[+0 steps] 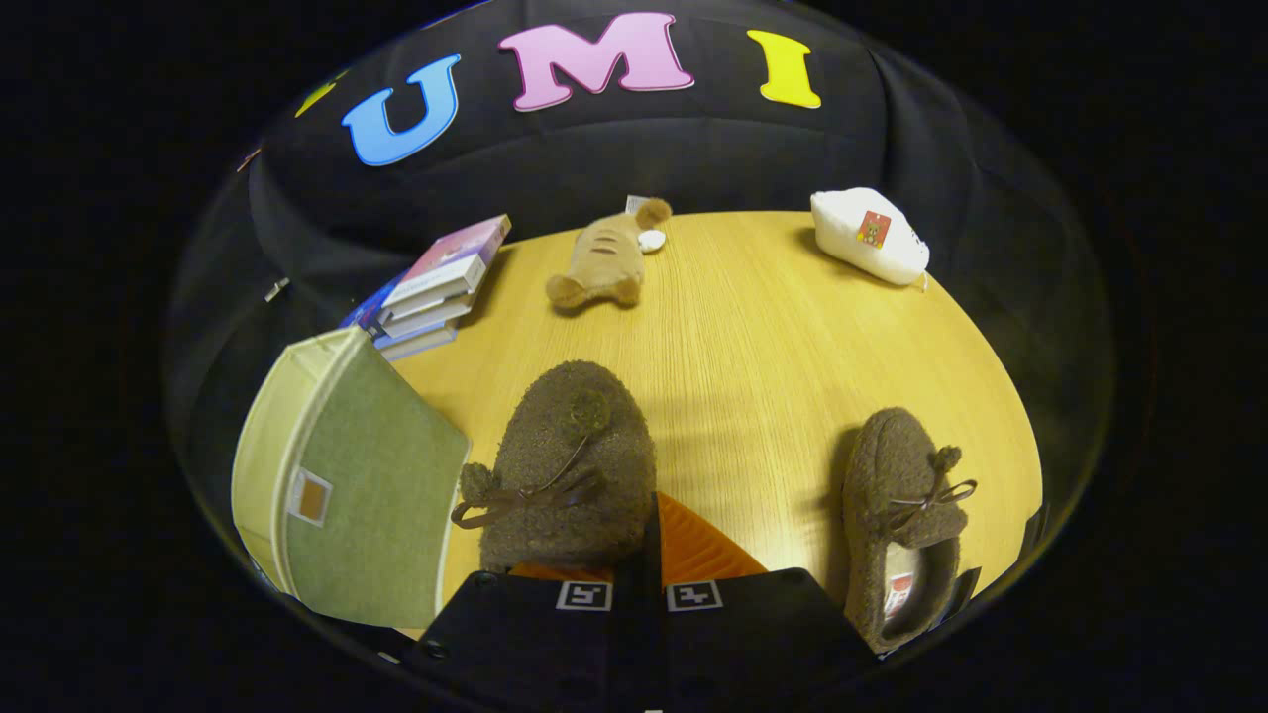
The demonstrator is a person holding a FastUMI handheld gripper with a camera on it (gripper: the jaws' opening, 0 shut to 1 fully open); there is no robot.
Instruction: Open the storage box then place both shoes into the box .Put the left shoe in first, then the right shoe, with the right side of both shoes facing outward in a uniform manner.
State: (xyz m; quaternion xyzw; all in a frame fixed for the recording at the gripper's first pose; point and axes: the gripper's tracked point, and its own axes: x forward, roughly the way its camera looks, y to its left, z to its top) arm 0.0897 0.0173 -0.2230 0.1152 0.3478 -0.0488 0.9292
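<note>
Gripper view: the gripper (639, 555) is seemingly clamped on the heel of a brown fuzzy bow-laced slipper (572, 470); a small orange-brown label patch (310, 497), unreadable, is seen on the green fabric storage box (342, 485).

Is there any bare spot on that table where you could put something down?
Yes: the widest bare wood lies between the plush toy, the white pouch and the two shoes. It is crowded near the gripper, whose fingers clamp one shoe beside the green box and books.
</note>
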